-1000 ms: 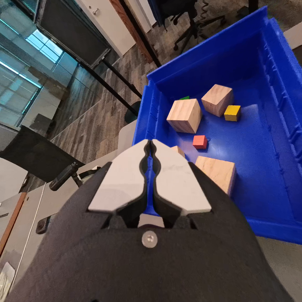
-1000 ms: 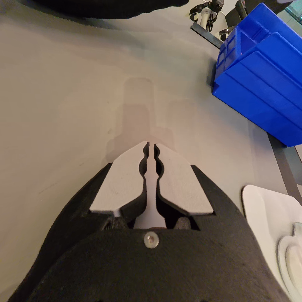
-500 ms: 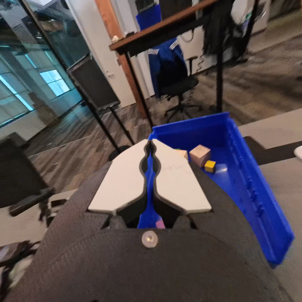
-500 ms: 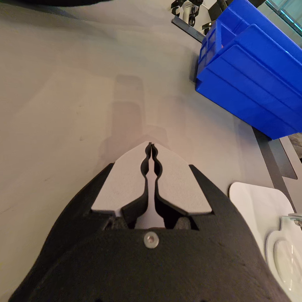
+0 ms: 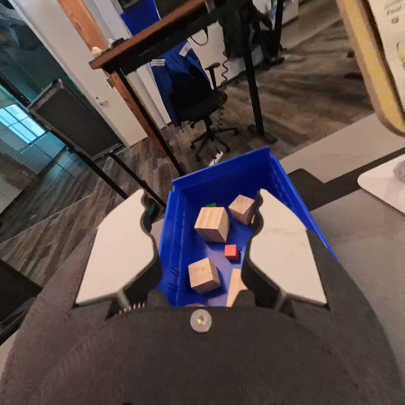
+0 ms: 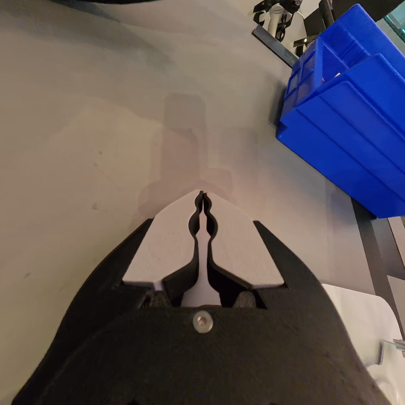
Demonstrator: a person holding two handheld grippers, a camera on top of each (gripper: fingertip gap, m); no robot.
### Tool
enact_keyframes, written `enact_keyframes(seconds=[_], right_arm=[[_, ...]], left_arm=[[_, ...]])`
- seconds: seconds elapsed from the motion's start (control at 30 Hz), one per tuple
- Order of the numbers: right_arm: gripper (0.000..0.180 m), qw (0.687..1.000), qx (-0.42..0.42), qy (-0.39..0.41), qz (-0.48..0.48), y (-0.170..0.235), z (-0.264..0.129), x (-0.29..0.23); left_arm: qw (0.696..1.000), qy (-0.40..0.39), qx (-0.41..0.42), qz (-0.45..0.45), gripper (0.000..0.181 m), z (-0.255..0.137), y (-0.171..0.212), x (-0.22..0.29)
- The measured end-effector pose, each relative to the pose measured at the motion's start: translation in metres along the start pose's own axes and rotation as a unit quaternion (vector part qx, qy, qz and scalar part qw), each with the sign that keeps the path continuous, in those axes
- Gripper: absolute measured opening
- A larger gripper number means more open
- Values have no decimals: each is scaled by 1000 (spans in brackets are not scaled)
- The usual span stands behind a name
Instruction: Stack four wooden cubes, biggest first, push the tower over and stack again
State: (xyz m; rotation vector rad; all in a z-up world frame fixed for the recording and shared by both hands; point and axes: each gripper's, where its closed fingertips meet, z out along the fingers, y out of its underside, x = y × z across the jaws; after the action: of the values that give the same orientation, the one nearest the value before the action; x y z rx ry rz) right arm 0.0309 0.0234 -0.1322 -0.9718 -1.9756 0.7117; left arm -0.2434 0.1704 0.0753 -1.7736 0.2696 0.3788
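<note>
1. Above the blue bin (image 5: 282, 175), left gripper (image 5: 200, 195): grey-white fingers (image 5: 122, 247) spread wide, nothing between them; the bin's interior shows through the gap.
2. Mid-size wooden cube (image 5: 212, 224): on the bin floor, centre, resting tilted.
3. Second wooden cube (image 5: 241, 208): toward the bin's far end, just beside item 2, partly hidden by the left gripper's right finger.
4. Third wooden cube (image 5: 203, 275): toward the bin's near end, close to the bin's left wall.
5. Fourth wooden block (image 5: 235, 287): near end of the bin, right of item 3's neighbour; only one pale face shows, the rest hidden behind the gripper.
6. Small red cube (image 5: 231, 252): on the bin floor between items 2 and 4.
7. Small green piece (image 5: 210, 205): behind item 2, toward the bin's far wall; mostly hidden.
8. Yellow sliver (image 5: 253, 219): beside item 3, at the finger's edge; shape cannot be told.
9. Right gripper (image 6: 202, 194): fingertips pressed together, empty, low over the grey tabletop (image 6: 87, 153), well apart from the bin (image 6: 350, 135), which stands off to the right by a second blue bin (image 6: 311, 63).
10. White tray (image 6: 355, 324): on the tabletop, nearer than the bin, at the right edge.
11. Beyond the bin: black office chair (image 5: 197, 107) with a blue jacket (image 5: 175, 72) draped on it, beneath a wood-topped desk (image 5: 140, 41).
</note>
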Motion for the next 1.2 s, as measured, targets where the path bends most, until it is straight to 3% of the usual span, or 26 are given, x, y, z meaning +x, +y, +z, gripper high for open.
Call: enact_keyframes(seconds=[0.17, 0.33, 0.47, 0.57, 0.8, 1.0, 1.2], right_arm=[[0, 1000, 8, -8, -5, -2, -4, -2], [0, 1000, 11, -13, -9, -3, -4, -3], [0, 1000, 12, -14, -12, -4, -2, -4], [0, 1000, 14, -14, -12, -3, -5, -4], [0, 1000, 14, -15, -13, -3, -5, -5], [0, 1000, 15, -15, -14, -2, -6, -5], [0, 999, 23, -19, -12, -4, -7, -4]], left_arm=[[988, 38, -112, 102, 98, 65, 33, 19], [967, 78, -207, 128, 86, 110, 71, 20], [939, 86, -302, 142, 109, 133, 114, 17], [915, 96, -357, 158, 110, 138, 137, 17], [890, 145, -424, 89, 75, 143, 172, 28], [908, 137, -387, 84, 66, 137, 152, 28], [953, 134, -261, 69, 65, 80, 68, 41]])
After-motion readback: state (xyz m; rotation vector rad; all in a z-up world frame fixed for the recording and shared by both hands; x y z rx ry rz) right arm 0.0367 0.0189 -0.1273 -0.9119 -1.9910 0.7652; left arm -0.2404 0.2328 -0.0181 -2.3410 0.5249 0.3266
